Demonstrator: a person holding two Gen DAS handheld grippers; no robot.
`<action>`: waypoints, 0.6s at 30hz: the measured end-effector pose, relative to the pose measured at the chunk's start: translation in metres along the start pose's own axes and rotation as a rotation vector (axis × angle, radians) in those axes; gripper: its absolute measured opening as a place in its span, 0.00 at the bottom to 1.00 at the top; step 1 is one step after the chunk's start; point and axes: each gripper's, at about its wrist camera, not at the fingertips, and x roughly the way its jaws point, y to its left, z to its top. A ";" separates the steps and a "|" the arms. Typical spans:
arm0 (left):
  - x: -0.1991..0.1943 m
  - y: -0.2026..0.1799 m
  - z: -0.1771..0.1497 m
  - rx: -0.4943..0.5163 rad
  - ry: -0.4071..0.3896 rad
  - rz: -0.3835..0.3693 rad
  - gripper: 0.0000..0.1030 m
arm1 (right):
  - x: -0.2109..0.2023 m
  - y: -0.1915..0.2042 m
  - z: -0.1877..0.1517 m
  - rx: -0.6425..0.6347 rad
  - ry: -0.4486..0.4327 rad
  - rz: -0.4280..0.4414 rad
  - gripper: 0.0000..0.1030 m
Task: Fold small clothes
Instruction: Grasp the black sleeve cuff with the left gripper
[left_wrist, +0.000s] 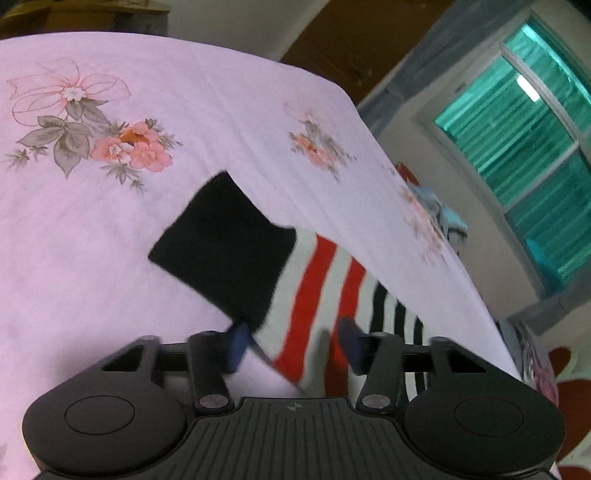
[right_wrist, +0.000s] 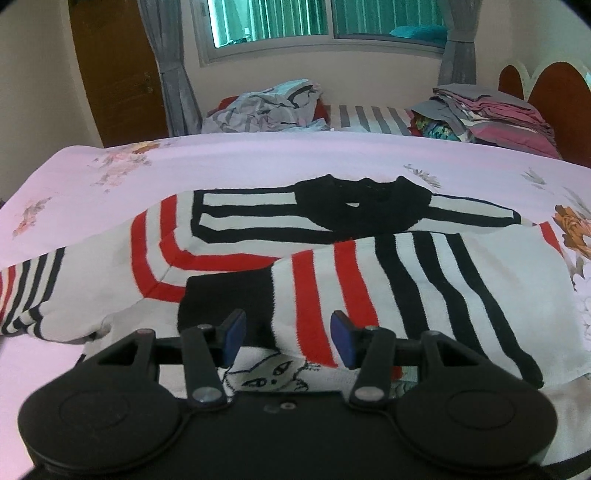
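Note:
A white sweater (right_wrist: 480, 280) with red and black stripes, a black collar (right_wrist: 362, 206) and a cat face print (right_wrist: 266, 376) lies flat on the pink floral bed sheet (right_wrist: 236, 162). One sleeve with a black cuff (right_wrist: 221, 295) is folded across its body. My right gripper (right_wrist: 287, 338) hovers open at that sleeve, its blue pads standing apart over the cuff and a red stripe. The other sleeve (right_wrist: 33, 295) stretches out to the left. In the left wrist view its black cuff (left_wrist: 225, 247) and red stripes (left_wrist: 314, 295) lie between the spread pads of my left gripper (left_wrist: 293, 343), which is open.
Along the bed's far side lie a crumpled pile of grey-blue clothes (right_wrist: 266, 107), a striped pillow (right_wrist: 369, 118) and a stack of folded laundry (right_wrist: 491, 118). Behind them are a window (right_wrist: 325, 18) with grey curtains, a brown door (right_wrist: 110, 70) and a red headboard (right_wrist: 554, 88).

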 end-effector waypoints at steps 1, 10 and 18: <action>0.001 -0.001 0.002 -0.008 -0.002 -0.001 0.37 | 0.002 0.000 0.001 0.002 0.002 -0.006 0.48; -0.009 -0.050 0.012 0.116 -0.041 -0.118 0.07 | 0.028 0.000 -0.001 -0.017 0.052 -0.050 0.49; -0.033 -0.191 -0.021 0.396 -0.031 -0.431 0.07 | -0.002 -0.019 0.005 0.053 -0.016 -0.003 0.50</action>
